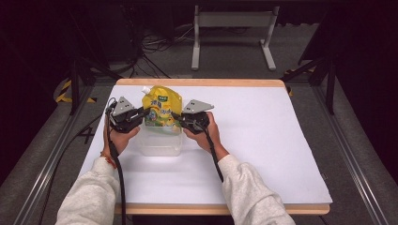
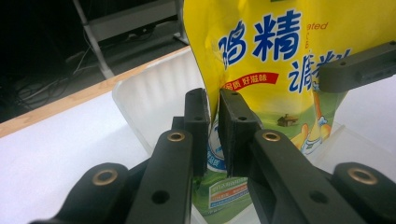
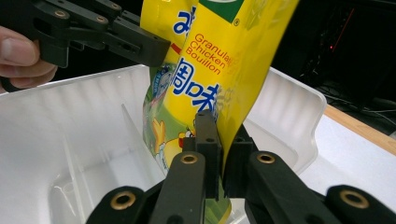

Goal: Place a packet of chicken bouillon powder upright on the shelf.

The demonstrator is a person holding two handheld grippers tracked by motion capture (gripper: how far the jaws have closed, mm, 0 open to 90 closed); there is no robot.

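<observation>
Yellow printed plastic spout pouch (image 1: pixel 162 112) held upright, long axis vertical, over clear plastic bin (image 1: pixel 161 145) on white tabletop (image 1: pixel 263 140); clenched at opposite side edges by left gripper (image 1: pixel 142 112) and right gripper (image 1: pixel 179 117).

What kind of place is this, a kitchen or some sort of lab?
Likely a lab or recording studio, not a kitchen: a white-topped table stands on grey carpet between metal floor rails, with loose cables behind and dark surroundings.

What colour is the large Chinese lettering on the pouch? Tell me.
Blue, on the yellow plastic pouch, clearest in the left gripper view.
</observation>
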